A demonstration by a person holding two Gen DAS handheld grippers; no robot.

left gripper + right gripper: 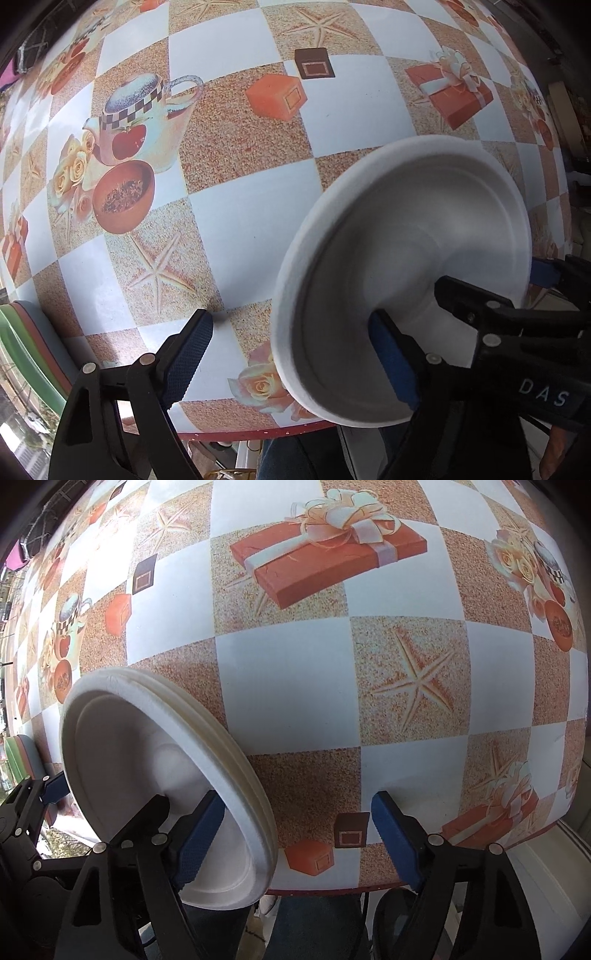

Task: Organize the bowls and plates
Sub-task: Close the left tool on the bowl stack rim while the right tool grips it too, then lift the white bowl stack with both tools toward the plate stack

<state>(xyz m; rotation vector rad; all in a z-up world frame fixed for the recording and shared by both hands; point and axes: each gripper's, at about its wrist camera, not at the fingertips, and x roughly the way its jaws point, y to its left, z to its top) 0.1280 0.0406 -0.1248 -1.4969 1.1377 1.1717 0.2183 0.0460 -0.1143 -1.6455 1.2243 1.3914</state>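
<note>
A stack of white foam plates (406, 236) sits on the checked tablecloth (240, 206) close to the table's near edge; the right wrist view shows its layered rims (236, 746). My left gripper (291, 354) points down and straddles the stack's left rim. Its right pad (393, 360) is inside the top plate and its left pad (188, 354) is outside over the cloth, and neither presses the rim. My right gripper (295, 834) straddles the opposite rim the same way, with its left pad (199, 834) inside and its right pad (395, 834) outside. Both are open.
The table's red-trimmed near edge (258, 432) runs just below the stack. A person's trouser leg (280, 458) shows under it. Stacked coloured chair seats (22, 332) stand off the table's left corner. The cloth's cups, boxes and starfish are only printed pictures.
</note>
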